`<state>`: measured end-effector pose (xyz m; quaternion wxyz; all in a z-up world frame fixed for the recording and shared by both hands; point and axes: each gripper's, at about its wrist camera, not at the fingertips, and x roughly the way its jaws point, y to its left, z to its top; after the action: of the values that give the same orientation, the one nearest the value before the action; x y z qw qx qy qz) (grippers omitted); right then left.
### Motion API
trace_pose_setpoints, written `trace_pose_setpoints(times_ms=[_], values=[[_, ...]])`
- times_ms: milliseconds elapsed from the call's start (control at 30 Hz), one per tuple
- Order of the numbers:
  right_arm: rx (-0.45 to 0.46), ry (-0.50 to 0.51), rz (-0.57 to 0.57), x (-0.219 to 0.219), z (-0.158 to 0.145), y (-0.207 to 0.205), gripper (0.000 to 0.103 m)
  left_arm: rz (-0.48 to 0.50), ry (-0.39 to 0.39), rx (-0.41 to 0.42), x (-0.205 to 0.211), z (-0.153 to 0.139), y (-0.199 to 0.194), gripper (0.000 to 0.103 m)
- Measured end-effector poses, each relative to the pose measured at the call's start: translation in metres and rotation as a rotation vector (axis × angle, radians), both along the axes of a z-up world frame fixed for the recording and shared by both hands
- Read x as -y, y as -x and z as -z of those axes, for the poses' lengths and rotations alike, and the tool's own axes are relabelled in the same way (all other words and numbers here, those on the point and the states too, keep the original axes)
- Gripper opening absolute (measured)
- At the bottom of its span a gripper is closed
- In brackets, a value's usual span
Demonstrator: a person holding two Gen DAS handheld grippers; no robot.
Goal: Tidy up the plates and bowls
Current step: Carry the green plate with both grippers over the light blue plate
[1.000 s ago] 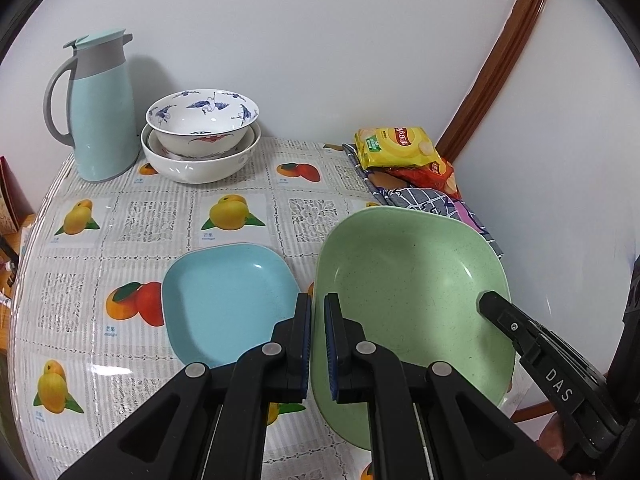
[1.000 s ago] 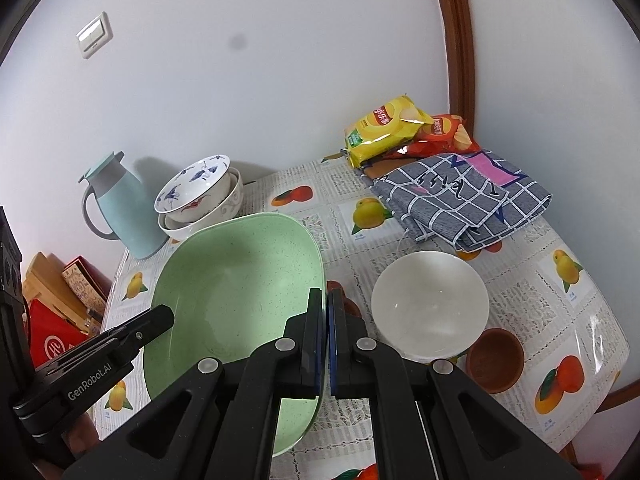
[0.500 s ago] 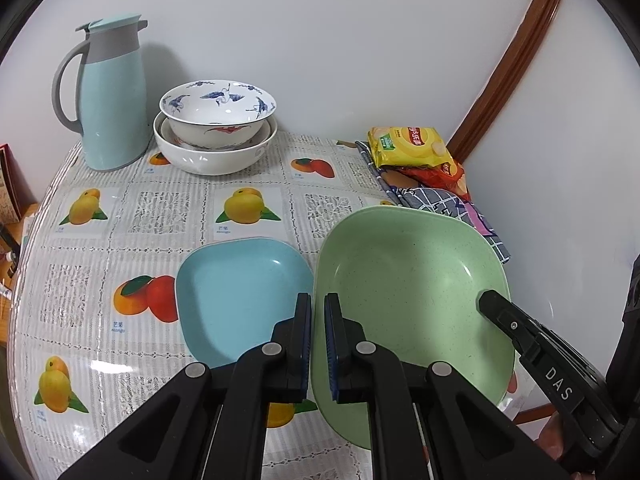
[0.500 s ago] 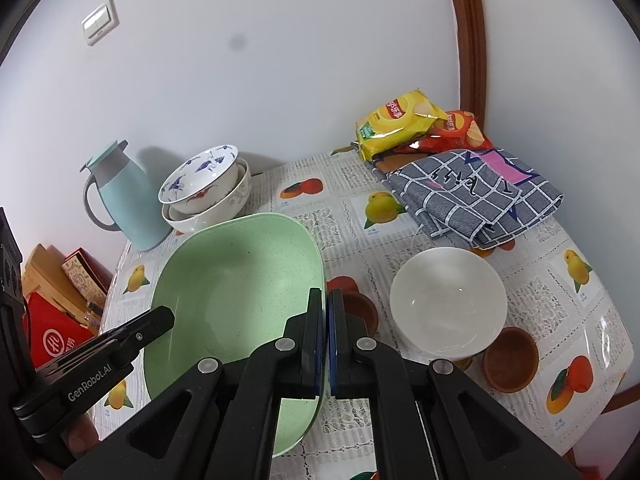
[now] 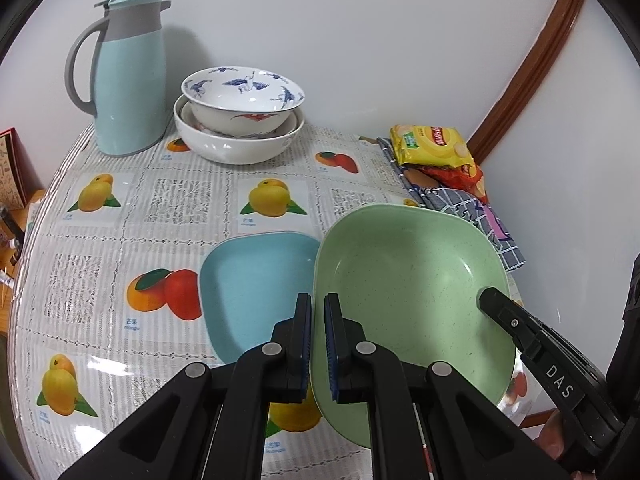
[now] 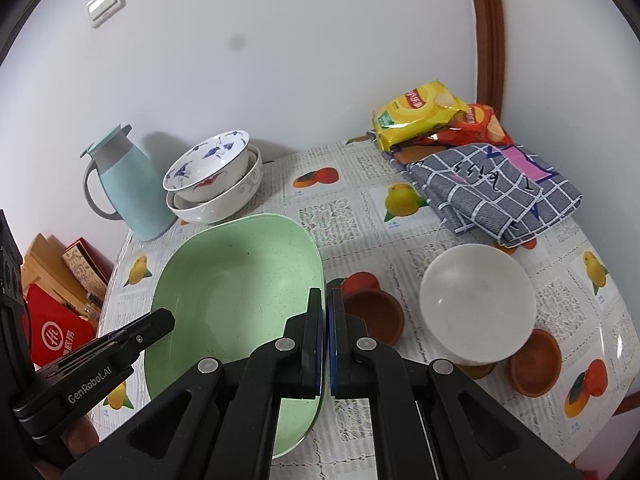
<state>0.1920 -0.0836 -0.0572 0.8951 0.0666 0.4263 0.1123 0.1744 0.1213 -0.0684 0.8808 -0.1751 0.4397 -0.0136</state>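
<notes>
A pale green deep dish point(image 5: 408, 280) hangs just above the table, carried by both grippers. My left gripper point(image 5: 317, 304) is shut on its left rim. My right gripper point(image 6: 325, 296) is shut on the right rim of the green dish point(image 6: 236, 280). Under the green dish's left edge a light blue square plate point(image 5: 256, 280) lies on the table. A blue-patterned bowl sits in a white bowl as a stack point(image 5: 240, 120) at the back. Right of the green dish stand a white bowl point(image 6: 476, 300) and two small brown dishes point(image 6: 372, 316).
A light blue thermos jug point(image 5: 128, 80) stands at the back left beside the stacked bowls. Yellow and red snack bags point(image 6: 420, 116) and a folded checked cloth point(image 6: 492, 196) lie at the back right. The fruit-print tablecloth point(image 5: 160, 200) ends at the left edge above boxes point(image 6: 52, 332).
Both grippers have carried the green dish forward and a little down. The jug and stacked bowls look nearer, and the blue plate now lies closer against the dish's left edge.
</notes>
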Motion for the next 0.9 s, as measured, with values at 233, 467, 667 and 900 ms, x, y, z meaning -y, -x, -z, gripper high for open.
trace_pose_setpoints(times_ms=[233, 467, 667, 900], values=[[-0.025, 0.002, -0.033, -0.018, 0.014, -0.008, 0.003, -0.033, 0.000, -0.029, -0.017, 0.014, -0.002, 0.007], [-0.054, 0.010, -0.072, -0.037, 0.031, -0.017, 0.003, -0.068, 0.010, -0.068, -0.035, 0.033, -0.007, 0.007], [-0.082, 0.015, -0.097, -0.050, 0.046, -0.028, 0.003, -0.087, 0.012, -0.095, -0.045, 0.047, -0.014, 0.007], [-0.094, 0.032, -0.129, -0.063, 0.061, -0.045, 0.003, -0.102, -0.025, -0.119, -0.047, 0.059, -0.030, 0.007]])
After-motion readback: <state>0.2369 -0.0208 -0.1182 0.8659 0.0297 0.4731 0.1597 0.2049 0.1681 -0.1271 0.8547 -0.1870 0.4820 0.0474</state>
